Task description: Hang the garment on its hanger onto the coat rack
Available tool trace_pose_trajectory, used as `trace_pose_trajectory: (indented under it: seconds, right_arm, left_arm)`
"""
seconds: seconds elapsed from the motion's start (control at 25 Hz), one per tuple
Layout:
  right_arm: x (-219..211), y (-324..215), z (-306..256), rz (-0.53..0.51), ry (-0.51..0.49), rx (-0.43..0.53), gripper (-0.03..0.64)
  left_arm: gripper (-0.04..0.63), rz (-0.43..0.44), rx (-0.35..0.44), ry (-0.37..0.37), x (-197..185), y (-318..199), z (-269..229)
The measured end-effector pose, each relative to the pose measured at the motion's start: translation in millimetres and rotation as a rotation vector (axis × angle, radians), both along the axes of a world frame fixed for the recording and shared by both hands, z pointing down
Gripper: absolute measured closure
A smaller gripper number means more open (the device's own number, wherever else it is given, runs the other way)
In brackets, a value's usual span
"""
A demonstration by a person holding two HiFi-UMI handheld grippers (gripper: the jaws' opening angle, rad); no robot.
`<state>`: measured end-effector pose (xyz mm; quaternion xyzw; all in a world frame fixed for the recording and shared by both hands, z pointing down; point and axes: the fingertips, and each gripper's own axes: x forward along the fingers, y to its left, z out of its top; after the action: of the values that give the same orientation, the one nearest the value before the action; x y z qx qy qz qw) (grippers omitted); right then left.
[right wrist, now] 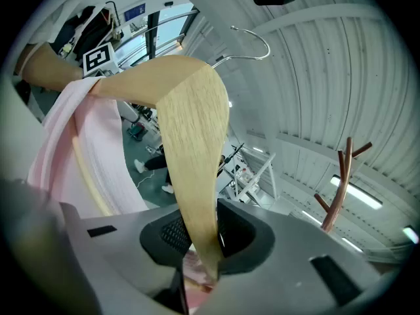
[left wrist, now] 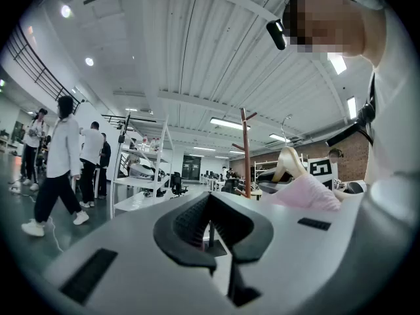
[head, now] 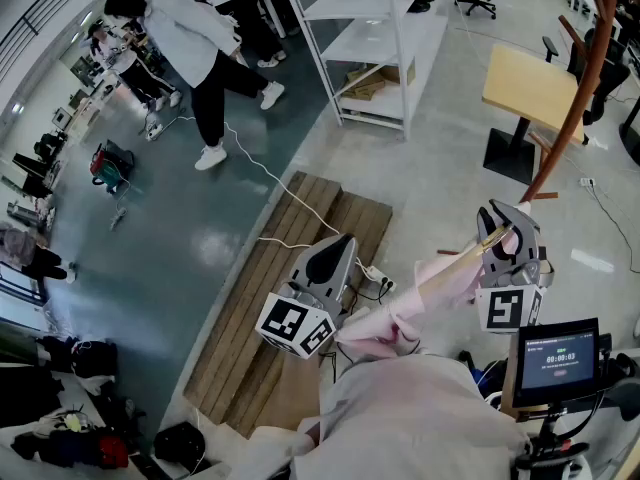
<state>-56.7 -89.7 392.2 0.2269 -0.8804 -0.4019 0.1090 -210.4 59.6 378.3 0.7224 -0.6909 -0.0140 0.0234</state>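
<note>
A pink garment (head: 440, 280) hangs on a wooden hanger (head: 489, 237), held up at the right in the head view. My right gripper (head: 498, 216) is shut on one arm of the hanger (right wrist: 190, 143), level; its metal hook (right wrist: 252, 44) points up and the pink garment (right wrist: 85, 156) drapes to the left. The brown coat rack (head: 585, 78) stands beyond at the upper right, apart from the hanger; it shows as the coat rack (right wrist: 338, 182) in the right gripper view too. My left gripper (head: 343, 240) is shut, with nothing between its jaws (left wrist: 210, 218), left of the garment (left wrist: 303, 192).
A wooden pallet (head: 270, 298) with a power strip and cable lies on the floor below. A white shelf unit (head: 370, 38) and a yellow table (head: 525, 83) stand farther off. A person (head: 190, 38) walks at the upper left. A small screen (head: 555, 353) sits at the lower right.
</note>
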Motion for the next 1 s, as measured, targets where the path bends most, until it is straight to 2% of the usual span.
trace_pose_trajectory:
  seconds: [0.12, 0.28, 0.56, 0.68, 0.8, 1.0]
  right_arm:
    - [-6.1, -4.7, -7.1, 0.040, -0.040, -0.056, 0.540]
    - [-12.6, -5.3, -41.2, 0.151, -0.015, -0.110, 0.540]
    - [-26.6, -23.9, -44.2, 0.180, -0.033, -0.098, 0.540]
    - [-35.1, -39.5, -42.0, 0.193, -0.034, -0.095, 0.541]
    - [-30.0, -50.4, -48.2, 0.209, -0.029, -0.087, 0.541]
    - [-13.4, -63.7, -64.4, 0.251, -0.031, -0.072, 0.541]
  left_arm:
    - [0.589, 0.025, 0.001, 0.012, -13.7, -5.9, -10.8]
    - [0.589, 0.069, 0.006, 0.005, -20.8, -15.7, -20.7]
    - [0.589, 0.089, 0.052, 0.018, -41.5, -35.6, -26.8]
    - [0.589, 0.100, 0.038, -0.035, -48.8, -54.3, -23.6]
    - [0.589, 0.132, 0.037, -0.094, -40.2, -69.2, -30.3]
    - [0.589, 0.218, 0.070, -0.054, -24.1, -93.1, -46.5]
